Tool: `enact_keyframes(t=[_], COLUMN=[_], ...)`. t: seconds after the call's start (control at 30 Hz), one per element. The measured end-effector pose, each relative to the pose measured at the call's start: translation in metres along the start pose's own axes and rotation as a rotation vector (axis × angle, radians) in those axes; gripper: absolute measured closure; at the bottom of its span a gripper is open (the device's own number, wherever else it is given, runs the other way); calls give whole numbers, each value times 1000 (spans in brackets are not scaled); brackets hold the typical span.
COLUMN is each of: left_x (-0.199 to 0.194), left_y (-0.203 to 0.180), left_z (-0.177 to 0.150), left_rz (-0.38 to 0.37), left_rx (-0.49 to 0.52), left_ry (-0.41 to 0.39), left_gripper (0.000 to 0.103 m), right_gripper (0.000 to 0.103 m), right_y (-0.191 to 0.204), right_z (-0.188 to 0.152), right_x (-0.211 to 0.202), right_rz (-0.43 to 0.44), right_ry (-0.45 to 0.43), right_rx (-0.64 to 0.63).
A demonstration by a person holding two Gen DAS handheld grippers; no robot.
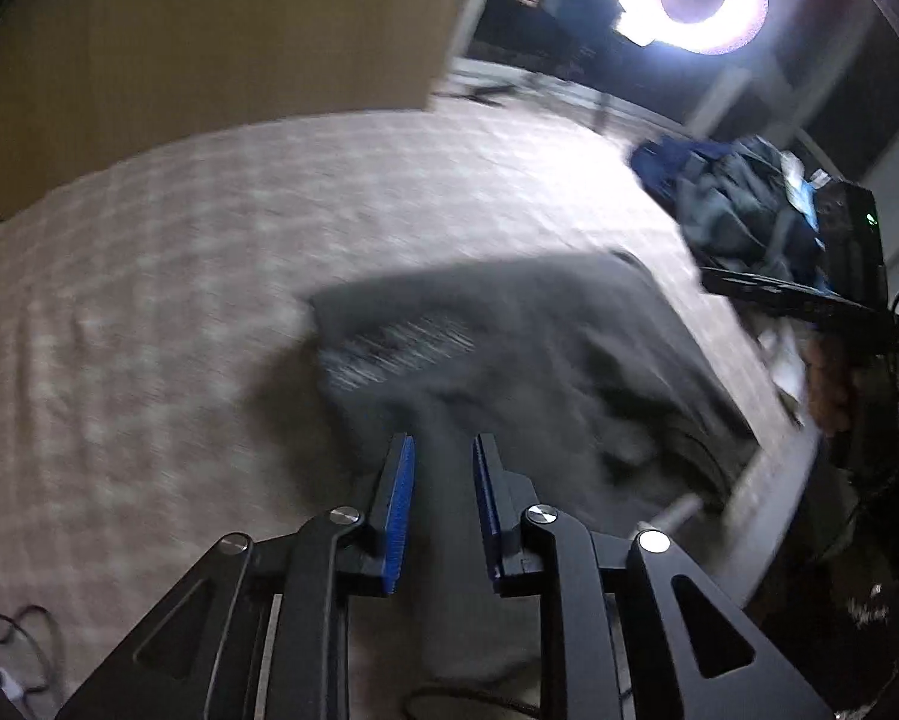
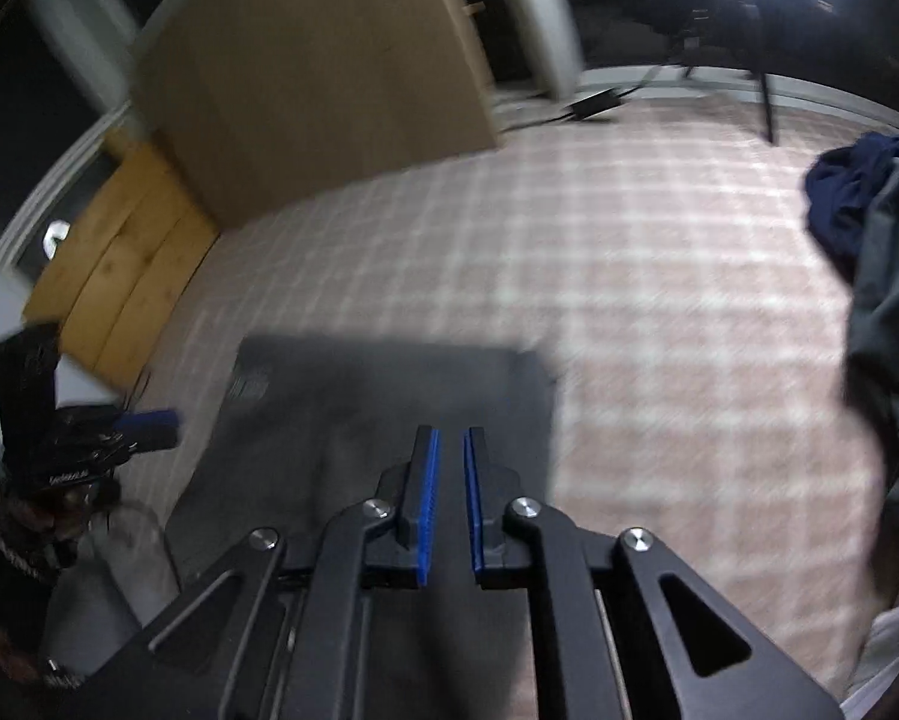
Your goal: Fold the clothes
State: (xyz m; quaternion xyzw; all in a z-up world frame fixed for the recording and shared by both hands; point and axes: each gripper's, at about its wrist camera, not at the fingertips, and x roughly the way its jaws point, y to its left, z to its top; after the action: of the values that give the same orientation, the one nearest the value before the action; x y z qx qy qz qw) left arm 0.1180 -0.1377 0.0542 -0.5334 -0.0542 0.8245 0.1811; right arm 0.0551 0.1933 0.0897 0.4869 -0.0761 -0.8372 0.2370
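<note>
Both grippers hover above the gray garment [image 1: 509, 348]: left gripper [image 1: 443, 450] fingers slightly apart, right gripper [image 2: 449, 444] nearly closed, neither holding cloth. It lies flat on the checked bed [image 1: 209, 240], its near hem close to the bed's edge, so a careless pull could drag it off. Your clothes pile [image 1: 743, 198] crowds the right; open bed lies to your left and beyond the garment.

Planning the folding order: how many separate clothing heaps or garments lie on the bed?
2: a grey garment spread flat near both claws, and a pile at the far right edge; it may hide several pieces.
</note>
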Motion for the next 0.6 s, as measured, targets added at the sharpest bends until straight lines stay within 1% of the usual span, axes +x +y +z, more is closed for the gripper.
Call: enact_keyframes(t=[0.07, 0.13, 0.17, 0.2, 0.3, 0.33, 0.4, 0.43, 0.5, 0.57, 0.6], left_x=[12, 25, 24, 19, -6, -13, -28, -32, -29, -6, 7], left_y=[-11, -15, -17, -18, -17, -18, -25, -27, -26, -30, -32], left_z=[-18, -38, -49, -61, -73, -71, -64, -59, -47, -41, -38], left_rz=[-1, 5, 13, 21, 2, 10, 41, 52, 52, 75, 90], left_rx=[16, 29, 36, 43, -25, -29, -11, -5, -11, -17, -19], left_ry=[66, 136, 149, 151, 134, 113, 54, 23, -21, -14, -6], left_gripper=[83, 83, 83, 83, 82, 82, 76, 69, 67, 67, 67], right_gripper=[88, 88, 88, 88, 88, 88, 88, 86, 80, 77, 71], right_y=[26, 40, 47, 47, 45, 45, 39, 38, 36, 40, 42], right_z=[-26, -53, -66, -73, -92, -99, -94, -91, -85, -88, -90], right_x=[22, 29, 33, 26, 5, -2, -14, -16, -21, -14, -10], right_rz=[-31, -51, -61, -62, -65, -66, -69, -74, -83, -93, -97], right_ry=[52, 117, 150, 154, 162, 165, 117, 97, 58, 67, 72], right_rx=[-74, -142, -176, -177, -180, -180, -147, -141, -131, -153, -164])
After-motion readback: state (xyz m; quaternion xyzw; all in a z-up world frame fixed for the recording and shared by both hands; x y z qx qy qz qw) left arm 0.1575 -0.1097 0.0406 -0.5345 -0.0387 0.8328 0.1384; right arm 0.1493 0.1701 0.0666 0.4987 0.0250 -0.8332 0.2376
